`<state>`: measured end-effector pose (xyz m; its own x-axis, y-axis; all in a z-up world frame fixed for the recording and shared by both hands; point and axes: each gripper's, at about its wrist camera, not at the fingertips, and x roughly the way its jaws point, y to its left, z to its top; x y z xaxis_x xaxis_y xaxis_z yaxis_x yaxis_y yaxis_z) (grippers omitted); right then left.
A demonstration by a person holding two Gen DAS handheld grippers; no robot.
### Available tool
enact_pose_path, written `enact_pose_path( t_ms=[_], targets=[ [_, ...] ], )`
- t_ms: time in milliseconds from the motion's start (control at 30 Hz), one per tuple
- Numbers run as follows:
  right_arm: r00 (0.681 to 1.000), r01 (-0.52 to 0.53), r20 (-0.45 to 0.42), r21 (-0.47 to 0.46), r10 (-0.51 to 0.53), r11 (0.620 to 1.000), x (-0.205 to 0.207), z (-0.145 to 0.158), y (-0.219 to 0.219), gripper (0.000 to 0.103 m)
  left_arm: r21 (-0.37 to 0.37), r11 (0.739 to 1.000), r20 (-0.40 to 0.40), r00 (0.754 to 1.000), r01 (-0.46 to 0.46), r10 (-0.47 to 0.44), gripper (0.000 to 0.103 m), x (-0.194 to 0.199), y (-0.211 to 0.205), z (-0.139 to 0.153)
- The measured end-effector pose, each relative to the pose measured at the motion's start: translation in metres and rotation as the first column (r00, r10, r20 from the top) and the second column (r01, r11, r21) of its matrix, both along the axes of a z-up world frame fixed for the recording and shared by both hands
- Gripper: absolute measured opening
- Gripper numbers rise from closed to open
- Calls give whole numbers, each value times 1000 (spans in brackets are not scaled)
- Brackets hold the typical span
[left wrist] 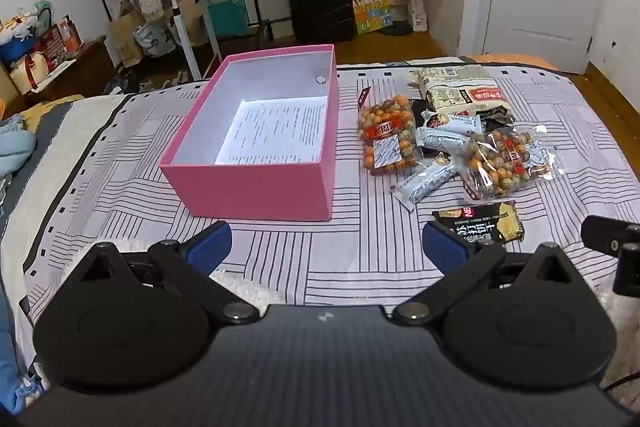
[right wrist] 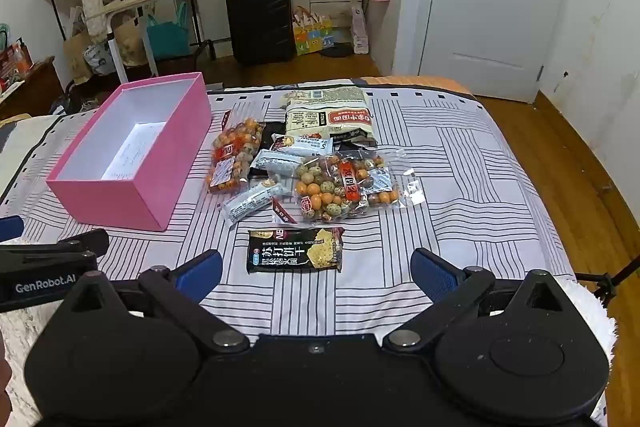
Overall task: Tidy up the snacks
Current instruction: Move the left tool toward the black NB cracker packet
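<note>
Here both tongs stand spread wide and grip nothing: the left gripper (left wrist: 326, 245) hovers above the striped bedspread (left wrist: 120, 163) just before the open pink box (left wrist: 256, 187), which holds only a printed sheet (left wrist: 276, 135). The right gripper (right wrist: 316, 269) hangs over the black cracker packet (right wrist: 296, 251), without touching it. Beyond it, beside the box, lie two bags of coloured nuts (right wrist: 344, 187), small pale bars (right wrist: 256, 203) and a large beige bag (right wrist: 328, 113).

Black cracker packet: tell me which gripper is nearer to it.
Right. The right gripper is open with the black cracker packet just ahead between its fingers. The left gripper is open further left, facing the pink box.
</note>
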<state>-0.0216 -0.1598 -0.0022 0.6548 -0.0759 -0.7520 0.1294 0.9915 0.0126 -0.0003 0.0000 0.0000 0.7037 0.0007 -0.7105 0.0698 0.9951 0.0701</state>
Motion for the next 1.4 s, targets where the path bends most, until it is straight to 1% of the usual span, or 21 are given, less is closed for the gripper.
enact_pose_path(
  t_ms=[67, 100, 200, 333, 400, 500, 667, 767, 1000, 1233, 1400],
  targets=[
    [1000, -1, 1, 1, 1, 1000, -1, 0, 1, 102, 1, 1000, -4, 1000, 8, -8, 103, -1, 0, 0],
    [1000, 0, 1, 1, 0, 1000, -1, 0, 0, 102, 12, 1000, -38, 999, 8, -8, 103, 2, -1, -1],
    [1000, 0, 3, -10, 0, 1000, -2, 0, 3, 102, 18, 1000, -45, 999, 23, -22, 103, 5, -1, 0],
    [1000, -4, 7, -23, 4, 1000, -1, 1, 4, 102, 4, 999, -27, 999, 36, -36, 103, 0, -4, 0],
    [1000, -4, 12, -28, 5, 1000, -1, 1, 0, 102, -17, 999, -12, 999, 33, -33, 103, -4, -1, 0],
    [998, -19, 54, -44, 21, 999, -8, 2, 7, 102, -15, 999, 1, 999, 32, -32, 102, -4, -2, -4],
    [996, -20, 85, -47, 24, 999, -9, 4, 9, 102, -42, 999, 7, 1000, 19, -18, 102, -5, 3, -5],
    [996, -19, 84, -41, 22, 999, -9, 4, 8, 102, -51, 999, 11, 1000, -2, 2, 102, -7, 8, -8],
    [997, -24, 79, -47, 27, 999, -9, -3, 8, 102, -56, 998, 39, 999, -6, 8, 103, -9, 8, -10],
    [996, -25, 79, -60, 30, 998, -10, -7, 9, 102, -63, 998, 27, 1000, 7, -5, 103, -10, 5, -9],
    [997, -17, 75, -64, 22, 998, -10, -10, 7, 102, -90, 996, -1, 1000, 15, -15, 103, -10, 4, -10]
  ],
)
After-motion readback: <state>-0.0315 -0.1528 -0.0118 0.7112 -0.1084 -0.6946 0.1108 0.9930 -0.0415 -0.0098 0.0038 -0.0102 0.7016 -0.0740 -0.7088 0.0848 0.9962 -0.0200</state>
